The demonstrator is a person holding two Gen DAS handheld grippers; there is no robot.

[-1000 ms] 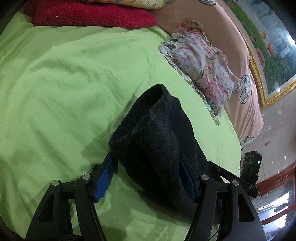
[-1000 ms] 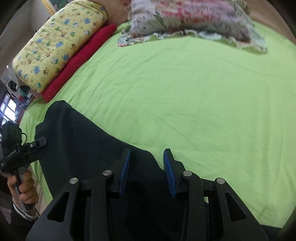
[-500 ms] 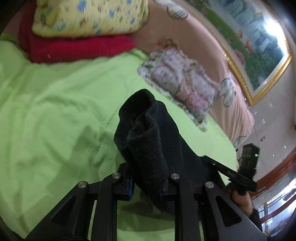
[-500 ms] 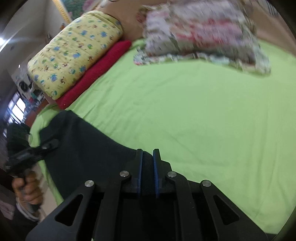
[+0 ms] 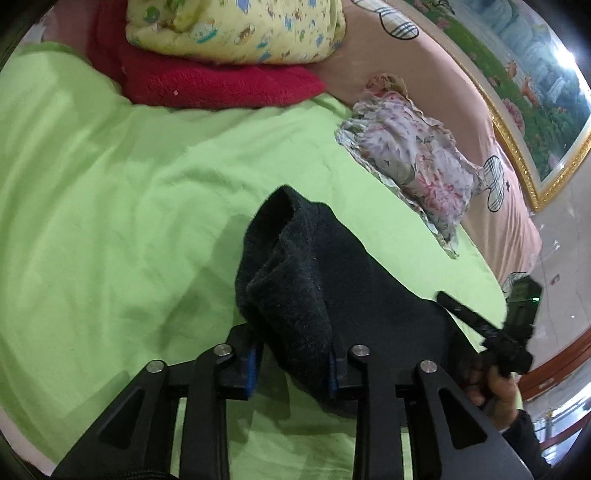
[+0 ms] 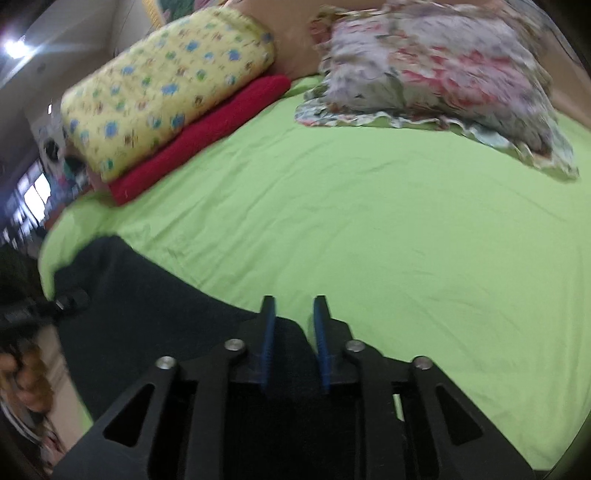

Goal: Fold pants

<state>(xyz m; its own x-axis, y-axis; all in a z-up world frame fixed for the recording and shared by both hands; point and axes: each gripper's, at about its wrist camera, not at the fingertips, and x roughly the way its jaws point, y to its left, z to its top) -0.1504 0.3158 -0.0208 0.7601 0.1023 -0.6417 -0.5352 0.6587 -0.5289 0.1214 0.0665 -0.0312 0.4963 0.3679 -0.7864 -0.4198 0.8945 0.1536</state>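
Note:
Black fleece pants (image 5: 314, 291) lie on a green bed sheet (image 5: 129, 206). My left gripper (image 5: 291, 365) is shut on a bunched thick end of the pants, which stands up between the blue pads. In the right wrist view the pants (image 6: 155, 317) spread flat to the left and under my right gripper (image 6: 293, 325). Its blue pads stand a little apart over the pants' edge with nothing between them. The right gripper also shows in the left wrist view (image 5: 513, 325).
A yellow patterned pillow (image 5: 236, 29) lies on a red blanket (image 5: 218, 85) at the head of the bed. A floral pillow (image 5: 410, 162) lies at the right. A pink headboard (image 5: 436, 74) and a gold-framed picture (image 5: 546, 85) stand behind.
The left gripper closed on the bunched pants end and lifted it. The right gripper closed on the pants edge half a second ago and has now opened a little.

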